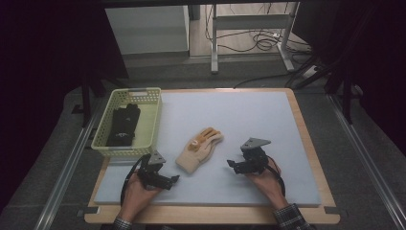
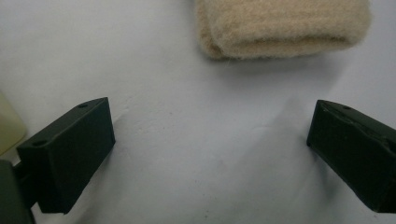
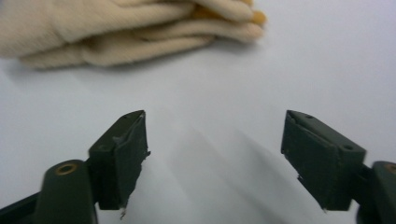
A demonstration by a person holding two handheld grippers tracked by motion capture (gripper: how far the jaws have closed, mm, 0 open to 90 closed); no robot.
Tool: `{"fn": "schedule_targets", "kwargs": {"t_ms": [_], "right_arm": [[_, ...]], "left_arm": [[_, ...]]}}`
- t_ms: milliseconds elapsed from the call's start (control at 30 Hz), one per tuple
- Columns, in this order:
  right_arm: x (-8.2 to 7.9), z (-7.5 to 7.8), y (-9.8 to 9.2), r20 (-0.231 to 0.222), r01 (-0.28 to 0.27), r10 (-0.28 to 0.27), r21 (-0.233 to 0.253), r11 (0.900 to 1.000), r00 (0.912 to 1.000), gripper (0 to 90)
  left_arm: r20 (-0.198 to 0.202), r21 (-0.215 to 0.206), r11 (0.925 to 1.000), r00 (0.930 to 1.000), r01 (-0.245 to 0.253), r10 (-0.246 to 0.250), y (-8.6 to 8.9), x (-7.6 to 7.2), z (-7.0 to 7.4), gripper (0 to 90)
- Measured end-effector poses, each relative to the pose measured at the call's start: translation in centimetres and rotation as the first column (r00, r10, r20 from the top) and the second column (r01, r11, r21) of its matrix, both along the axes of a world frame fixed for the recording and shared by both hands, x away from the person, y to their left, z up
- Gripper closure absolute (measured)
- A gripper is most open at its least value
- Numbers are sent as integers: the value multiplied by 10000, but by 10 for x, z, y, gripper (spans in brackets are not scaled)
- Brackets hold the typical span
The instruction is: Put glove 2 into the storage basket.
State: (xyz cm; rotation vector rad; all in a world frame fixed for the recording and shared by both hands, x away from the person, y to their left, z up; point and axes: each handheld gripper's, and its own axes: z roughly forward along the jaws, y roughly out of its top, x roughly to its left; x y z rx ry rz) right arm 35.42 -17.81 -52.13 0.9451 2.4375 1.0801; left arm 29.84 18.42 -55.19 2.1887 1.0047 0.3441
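Observation:
A cream knitted glove [image 1: 198, 149] with orange fingertips lies flat in the middle of the white mat [image 1: 249, 124]. My left gripper [image 1: 173, 179] rests on the mat just below and left of the glove's cuff, jaws wide open and empty. The left gripper view has the cuff [image 2: 280, 28] a short way ahead of the open left gripper [image 2: 210, 154]. My right gripper [image 1: 231, 165] sits to the right of the glove, also open and empty. In the right gripper view the glove's fingers [image 3: 140, 32] lie beyond the open right gripper [image 3: 212, 154].
A pale yellow-green basket [image 1: 153, 120] stands at the mat's left edge with a black glove [image 1: 123, 124] inside. The mat lies on a wooden board [image 1: 306, 143]. Table legs and cables [image 1: 258, 40] are on the floor beyond.

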Motion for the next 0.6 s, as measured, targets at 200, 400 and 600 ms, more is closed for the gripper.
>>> {"fn": "schedule_targets", "kwargs": {"t_ms": [200,400,600], "right_arm": [[-1,-5,-17,-130,332,-336,-250,9991,9994,123],[-1,-12,-29,-222,533,-542,-404,9978,9983,68],[-2,-13,-28,-190,581,-595,-677,9960,9981,59]], "left_arm": [[-2,-9,10000,10000,-1,1,0,0,0,8],[-4,-15,10000,10000,3,-3,0,0,0,8],[-6,-13,10000,10000,6,-6,0,0,0,9]]}}
